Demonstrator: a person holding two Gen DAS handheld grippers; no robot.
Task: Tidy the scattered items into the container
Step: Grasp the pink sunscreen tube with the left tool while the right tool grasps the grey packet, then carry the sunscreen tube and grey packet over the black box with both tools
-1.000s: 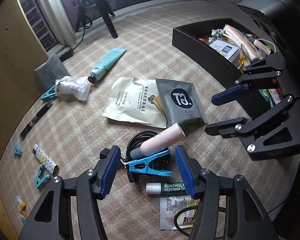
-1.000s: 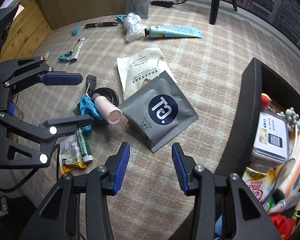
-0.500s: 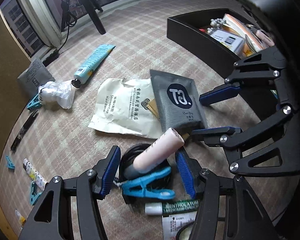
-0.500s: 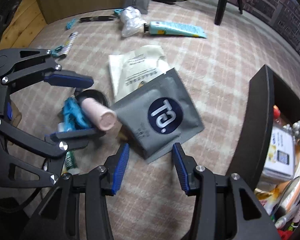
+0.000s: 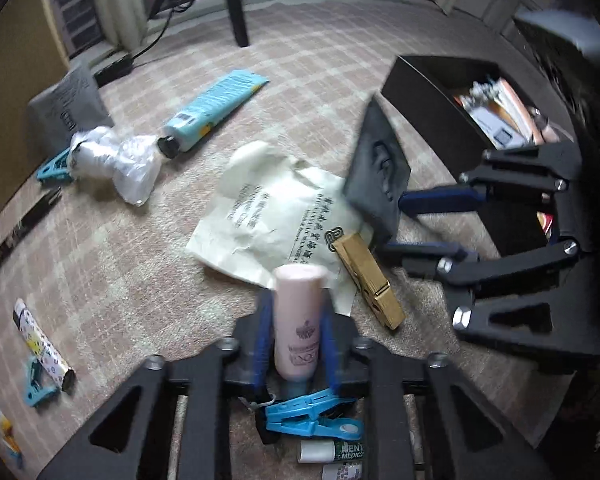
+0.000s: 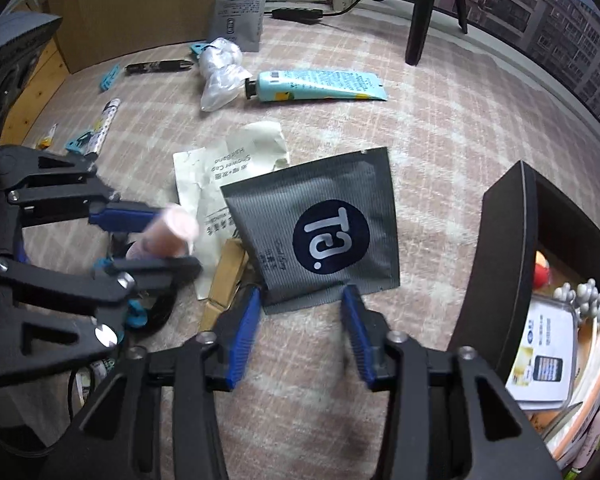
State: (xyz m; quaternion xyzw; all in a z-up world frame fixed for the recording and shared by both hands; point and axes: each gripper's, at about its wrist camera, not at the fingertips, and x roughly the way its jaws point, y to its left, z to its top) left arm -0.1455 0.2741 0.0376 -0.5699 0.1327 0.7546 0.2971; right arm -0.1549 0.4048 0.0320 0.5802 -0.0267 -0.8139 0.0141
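My left gripper (image 5: pixel 296 340) has its jaws closing, and the blue pads press both sides of a pink bottle (image 5: pixel 298 320), which points up and away between them. The right wrist view shows that same bottle (image 6: pixel 172 232) in the left gripper (image 6: pixel 176 240). My right gripper (image 6: pixel 300 320) is closing too. The near edge of a grey sachet (image 6: pixel 320 224) lies between its fingers, pads still apart from it. In the left wrist view the sachet (image 5: pixel 376 172) rears up on edge at the right gripper (image 5: pixel 396 224). The black container (image 5: pixel 428 120) holds several items.
A wooden clothespin (image 5: pixel 368 276) and a cream sachet (image 5: pixel 268 216) lie between the grippers. A blue clip (image 5: pixel 312 416) and menthol stick (image 5: pixel 332 450) sit under the left gripper. Farther off are a teal tube (image 5: pixel 212 108), a plastic bundle (image 5: pixel 112 160) and a tripod leg (image 5: pixel 236 8).
The left jaws have narrowed onto the pink bottle, which tipped upright between them. The right gripper moved up to the grey sachet and narrowed; the sachet tilted up, uncovering the wooden clothespin.
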